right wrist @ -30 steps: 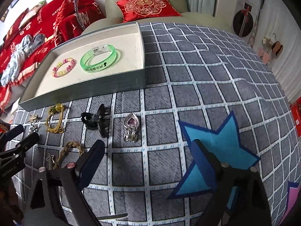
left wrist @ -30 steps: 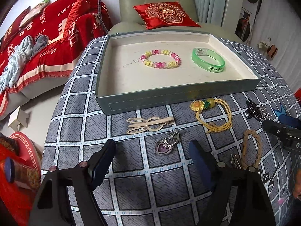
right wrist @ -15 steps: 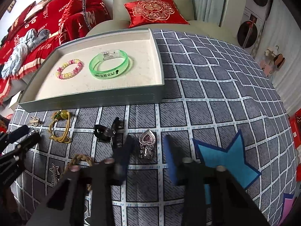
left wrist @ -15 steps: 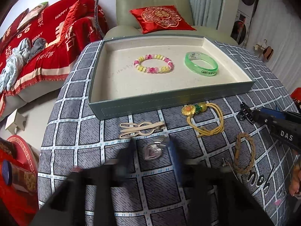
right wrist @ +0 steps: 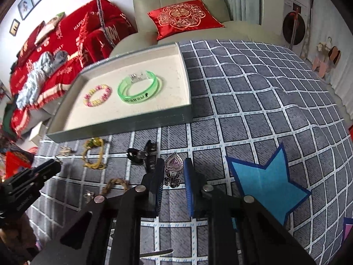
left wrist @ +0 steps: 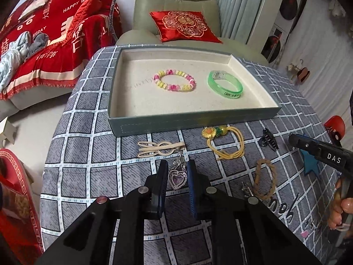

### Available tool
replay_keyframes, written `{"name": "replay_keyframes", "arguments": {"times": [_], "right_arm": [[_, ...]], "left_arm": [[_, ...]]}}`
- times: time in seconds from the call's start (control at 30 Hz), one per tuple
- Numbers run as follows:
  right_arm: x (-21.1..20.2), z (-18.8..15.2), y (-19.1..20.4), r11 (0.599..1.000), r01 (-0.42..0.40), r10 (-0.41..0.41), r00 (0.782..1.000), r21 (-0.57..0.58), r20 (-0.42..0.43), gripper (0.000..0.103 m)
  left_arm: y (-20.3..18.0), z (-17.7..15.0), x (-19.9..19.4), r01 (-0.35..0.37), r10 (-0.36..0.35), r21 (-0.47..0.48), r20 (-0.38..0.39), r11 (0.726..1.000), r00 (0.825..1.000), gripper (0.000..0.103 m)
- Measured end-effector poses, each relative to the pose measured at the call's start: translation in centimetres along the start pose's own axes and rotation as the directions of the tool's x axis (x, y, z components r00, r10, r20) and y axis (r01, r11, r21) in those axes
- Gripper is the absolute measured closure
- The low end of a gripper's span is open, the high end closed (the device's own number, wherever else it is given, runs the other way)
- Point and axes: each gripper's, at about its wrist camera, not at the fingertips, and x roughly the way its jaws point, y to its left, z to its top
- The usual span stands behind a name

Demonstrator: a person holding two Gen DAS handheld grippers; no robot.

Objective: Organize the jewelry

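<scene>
While left fingers are closing onto heart pendant on worktop near tray, right fingers pinching second pendant, lift both slowly, clearing tray wall.

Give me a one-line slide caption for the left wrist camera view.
Left gripper closing around a purple heart pendant on the checked cloth, jewelry tray just beyond.

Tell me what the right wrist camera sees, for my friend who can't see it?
The right tool pinches a silver heart-shaped pendant with a purple stone on a grey checked cloth. Behind it, a grey-green tray holds a pink-and-yellow bead bracelet and a clear green plastic bangle.
</scene>
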Motion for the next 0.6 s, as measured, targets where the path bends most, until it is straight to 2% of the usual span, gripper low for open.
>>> {"name": "replay_keyframes", "arguments": {"times": [0.37,0.6], "right_arm": [[-2.1,1.4,1.0,0.998,-0.06,0.06,0.997,0.002,0.038,0.084],[-1.8,4.1,2.2,0.995,-0.095,0.095,0.994,-0.004,0.055,0.084]], "left_arm": [[0.1,2.4,-2.1,0.032,-0.033,0.014,0.067,0.999,0.997,0.069],[0.5,5.1,-1.9,0.024,-0.026,0.02,0.106,1.0,0.994,0.069]]}}
